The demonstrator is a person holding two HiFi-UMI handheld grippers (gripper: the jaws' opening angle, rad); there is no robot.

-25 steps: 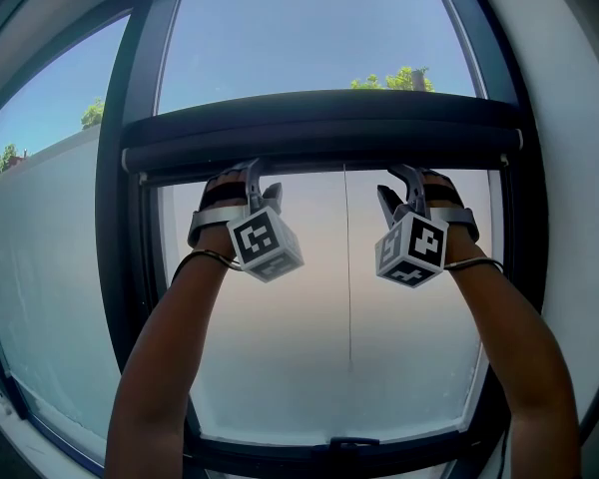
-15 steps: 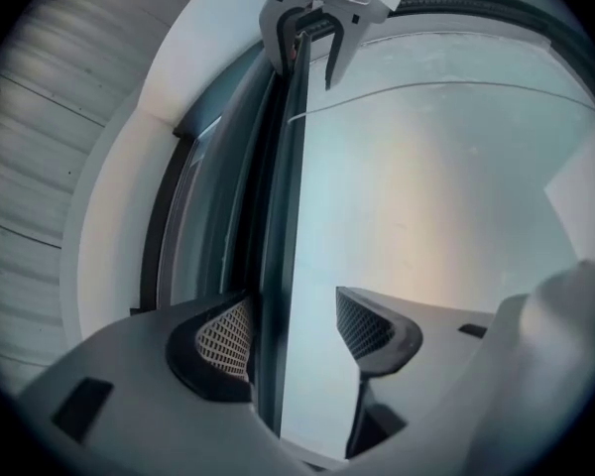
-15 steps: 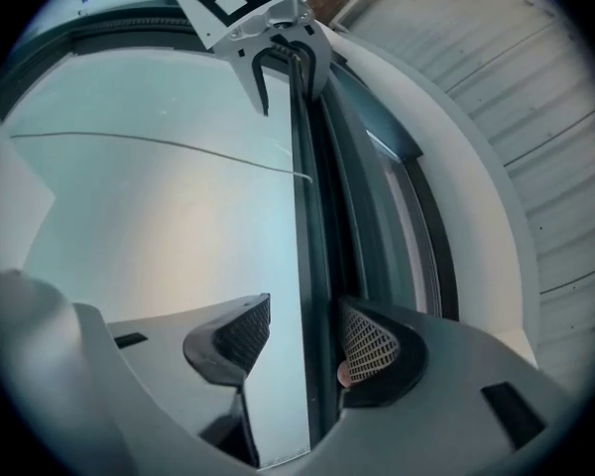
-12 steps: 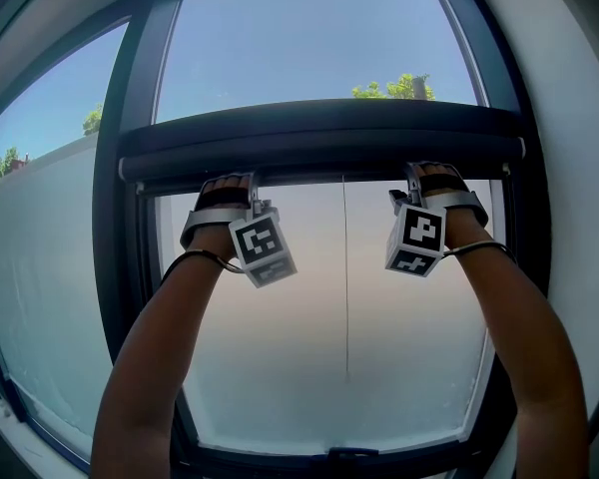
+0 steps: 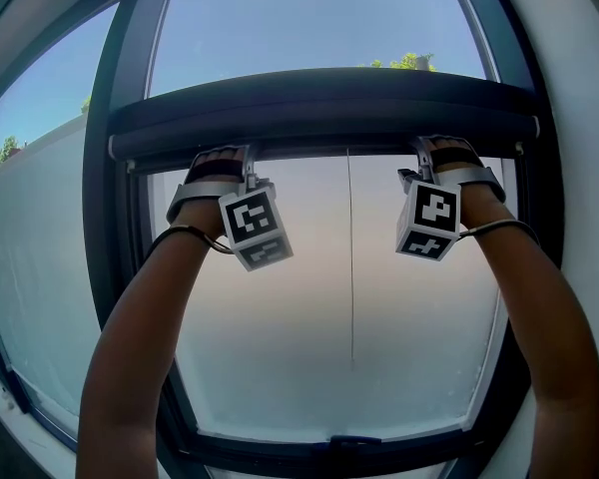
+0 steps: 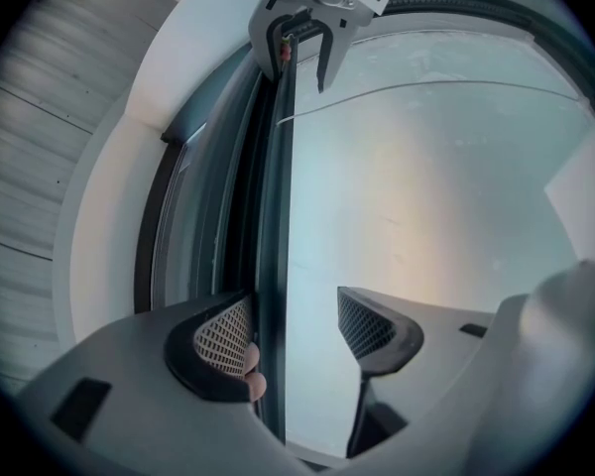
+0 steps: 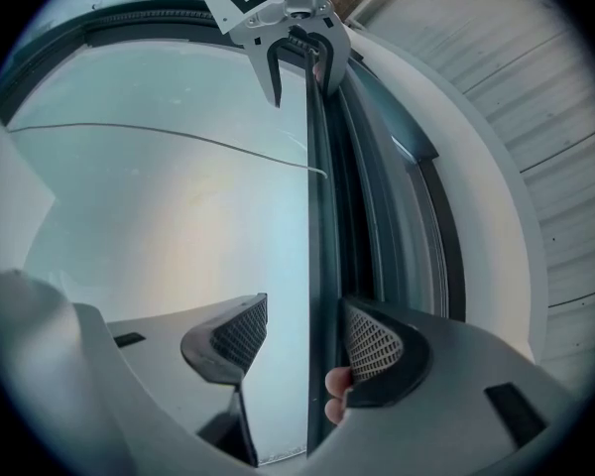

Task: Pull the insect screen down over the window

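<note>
Both our left tool and right tool are opening, jaws apart astride the screen bar at upper centre.

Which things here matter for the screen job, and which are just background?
Job: dark horizontal screen bar; thin cord hanging beneath it; dark window frame; left gripper and right gripper, fingers opening, bar between them.
Background: green treetops; pale wall outside.

The dark screen bar spans the window frame side to side, closing off the way upward. Below it the room before the pale pane is open, save a thin cord hanging mid-pane.
</note>
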